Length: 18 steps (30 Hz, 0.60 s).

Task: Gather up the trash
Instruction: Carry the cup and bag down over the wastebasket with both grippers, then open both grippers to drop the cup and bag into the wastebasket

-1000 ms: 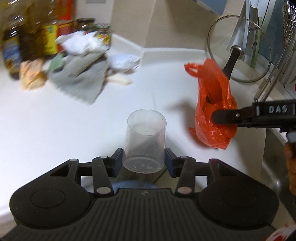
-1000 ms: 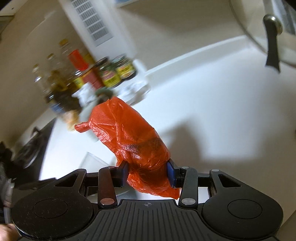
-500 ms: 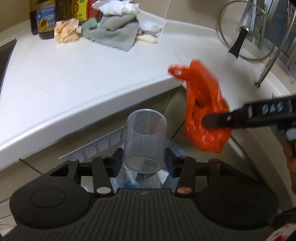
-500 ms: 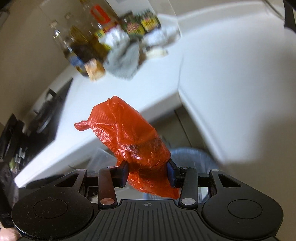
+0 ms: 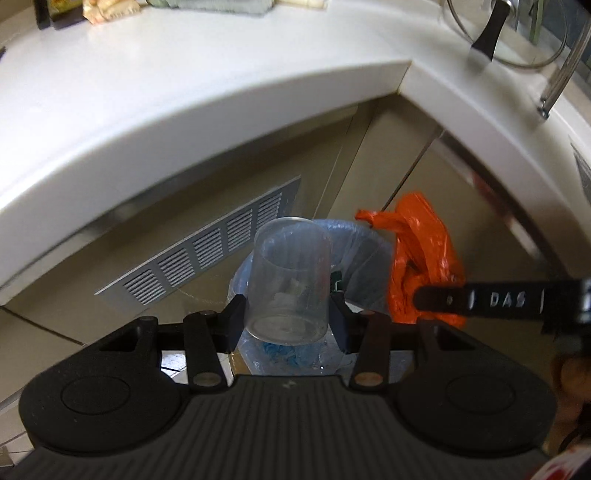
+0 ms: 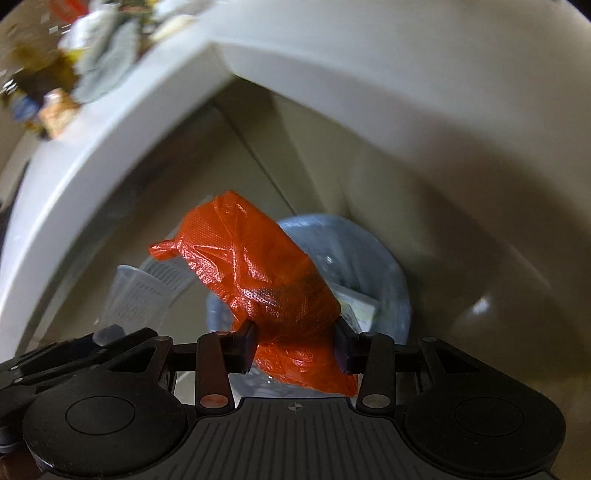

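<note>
My left gripper [image 5: 288, 317] is shut on a clear plastic cup [image 5: 290, 280], held upright above a trash bin [image 5: 364, 254] lined with a pale blue bag. My right gripper [image 6: 295, 345] is shut on a knotted orange plastic bag [image 6: 258, 273], which hangs over the same bin [image 6: 388, 266]. In the left wrist view the orange bag [image 5: 421, 258] and a right gripper finger [image 5: 498, 301] sit at the bin's right side. In the right wrist view the cup [image 6: 136, 295] and left gripper show at lower left. Papers and scraps lie inside the bin.
The white countertop edge [image 5: 184, 122] curves overhead around the bin. A vent grille [image 5: 207, 251] sits in the cabinet base to the left. A grey cloth [image 6: 107, 70], bottles and wrappers remain on the counter. A glass pot lid [image 5: 495, 33] leans at the back right.
Both grippers have come down off the countertop with the cup and the orange bag. They now hang below the counter edge over the bin, which has come into full view.
</note>
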Tool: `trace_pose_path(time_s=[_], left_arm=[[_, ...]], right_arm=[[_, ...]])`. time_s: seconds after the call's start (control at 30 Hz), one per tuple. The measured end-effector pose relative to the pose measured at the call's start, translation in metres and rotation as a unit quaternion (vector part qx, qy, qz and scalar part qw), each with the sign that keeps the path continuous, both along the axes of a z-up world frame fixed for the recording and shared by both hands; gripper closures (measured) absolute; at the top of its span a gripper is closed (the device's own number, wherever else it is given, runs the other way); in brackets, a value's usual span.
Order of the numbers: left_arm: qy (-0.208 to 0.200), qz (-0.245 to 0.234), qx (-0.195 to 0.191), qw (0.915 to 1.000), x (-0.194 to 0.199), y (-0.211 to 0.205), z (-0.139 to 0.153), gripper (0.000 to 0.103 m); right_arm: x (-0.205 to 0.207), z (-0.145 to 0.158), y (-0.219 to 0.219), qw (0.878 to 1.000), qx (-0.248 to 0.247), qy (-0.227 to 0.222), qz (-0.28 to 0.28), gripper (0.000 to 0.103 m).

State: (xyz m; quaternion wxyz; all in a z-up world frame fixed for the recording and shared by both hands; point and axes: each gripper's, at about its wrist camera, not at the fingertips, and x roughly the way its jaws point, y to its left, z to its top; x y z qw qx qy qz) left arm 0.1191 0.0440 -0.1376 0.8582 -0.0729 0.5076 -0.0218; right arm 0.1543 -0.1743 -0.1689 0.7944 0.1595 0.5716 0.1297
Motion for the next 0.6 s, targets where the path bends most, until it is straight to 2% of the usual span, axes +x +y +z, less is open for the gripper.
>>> trace_pose_path(time_s=[0.3,0.6], left_arm=[[0.031,-0.033,0.004,0.999,0.024,-0.002,-0.035,0.059],[0.052,-0.052,0.015,0.9972,0.04,-0.006,-0.055,0.059]], right_arm=[[-0.011,-0.052,-0.01,0.996,-0.004,0.027,-0.085,0.061],[-0.005,-0.062,-0.01,0.993,0.001,0.035,-0.115,0.061]])
